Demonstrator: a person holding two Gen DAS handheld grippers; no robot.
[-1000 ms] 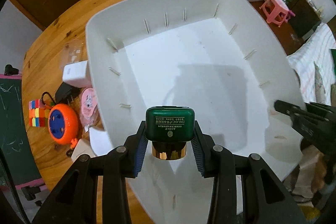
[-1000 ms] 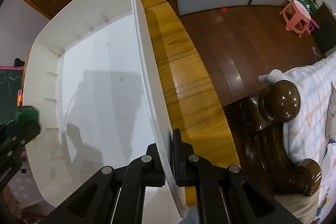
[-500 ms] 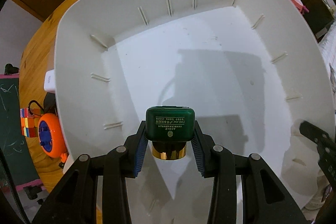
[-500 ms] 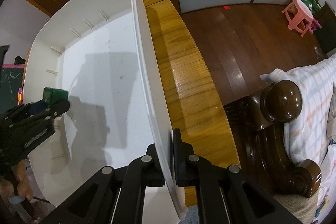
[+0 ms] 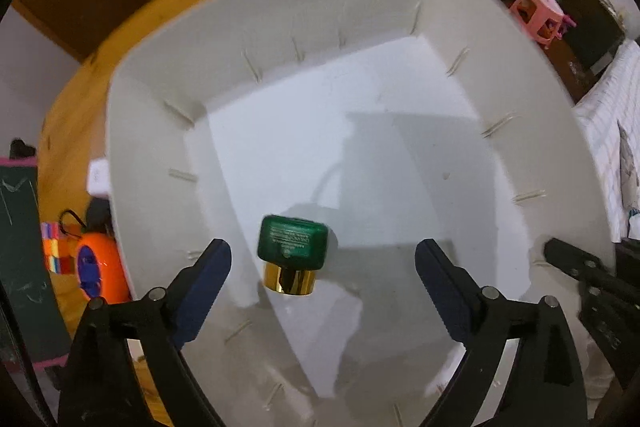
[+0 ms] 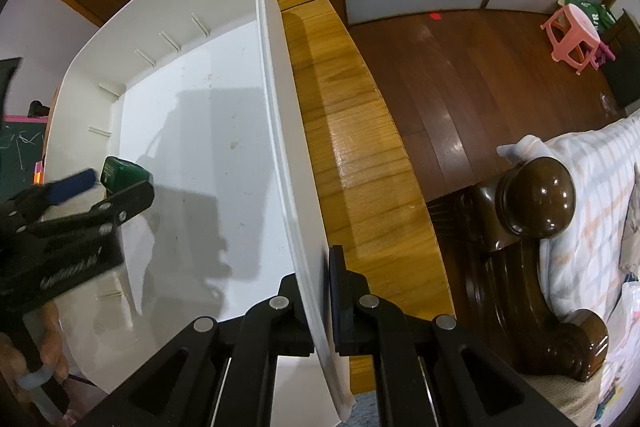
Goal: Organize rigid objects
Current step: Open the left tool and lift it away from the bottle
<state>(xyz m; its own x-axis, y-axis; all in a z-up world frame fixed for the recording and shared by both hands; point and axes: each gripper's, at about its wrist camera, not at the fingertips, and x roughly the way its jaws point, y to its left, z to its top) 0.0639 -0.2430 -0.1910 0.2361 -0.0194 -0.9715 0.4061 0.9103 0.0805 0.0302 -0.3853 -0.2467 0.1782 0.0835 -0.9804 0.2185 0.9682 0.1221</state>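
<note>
1. The small dark green jar with a shiny gold cap [image 5: 292, 253] sits low and left of centre in the left wrist view, gold end toward the camera, inside the large white plastic bin [image 5: 360, 11]; whether it rests on the floor of the bin or is mid-drop I cannot tell, as the frame is blurred.
2. The left gripper [image 5: 323, 261] is opening, its blue-padded fingers [image 5: 204, 267] wide and clear of the jar on both sides; judged from this, the release is the step in hand, and it goes best if the jaws lift straight out without clipping the jar.
3. The right gripper [image 6: 320, 267], bottom centre of its own view, is pinched tight on the bin's thin right wall [image 6: 280, 131]; holding that wall steady should keep the bin from sliding.
4. The bin holds only the jar; its ribbed walls are otherwise bare.
5. Outside it, at the left edge of the left wrist view, an orange round reel [image 5: 98, 267] and a colourful cube [image 5: 54, 253] lie on the wooden table [image 5: 80, 99], likely next to go in.
</note>
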